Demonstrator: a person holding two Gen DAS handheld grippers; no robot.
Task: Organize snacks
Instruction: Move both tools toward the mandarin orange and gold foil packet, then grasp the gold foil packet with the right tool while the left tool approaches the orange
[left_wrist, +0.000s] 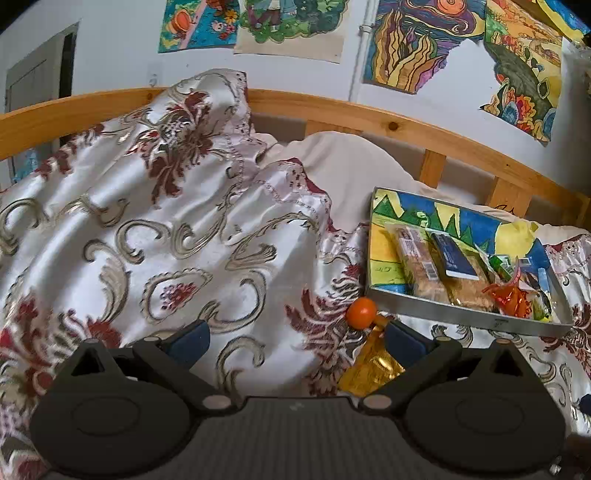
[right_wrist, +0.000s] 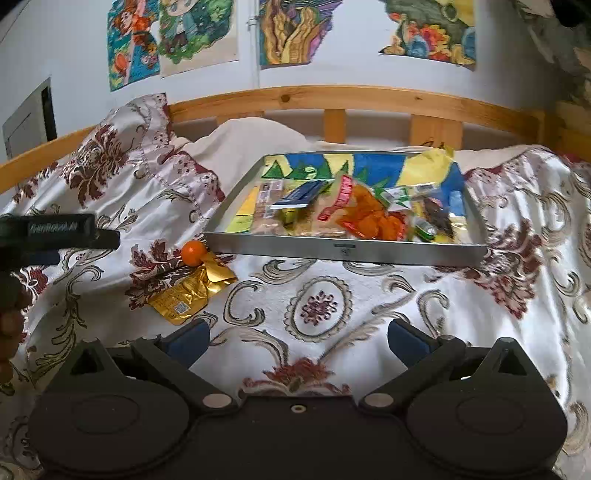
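Snack packets (right_wrist: 365, 218) are held in the metal tray (right_wrist: 343, 251) on the bed. At its seven o'clock, an orange (right_wrist: 192, 253) and gold packet (right_wrist: 192, 291) are seen. Both tools, left (left_wrist: 295, 338) and right (right_wrist: 297, 338), are spread wide, empty.

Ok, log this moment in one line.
left tongs open, empty | right tongs open, empty | gold packet and orange ball on bedspread, outside tray | tray holds snacks
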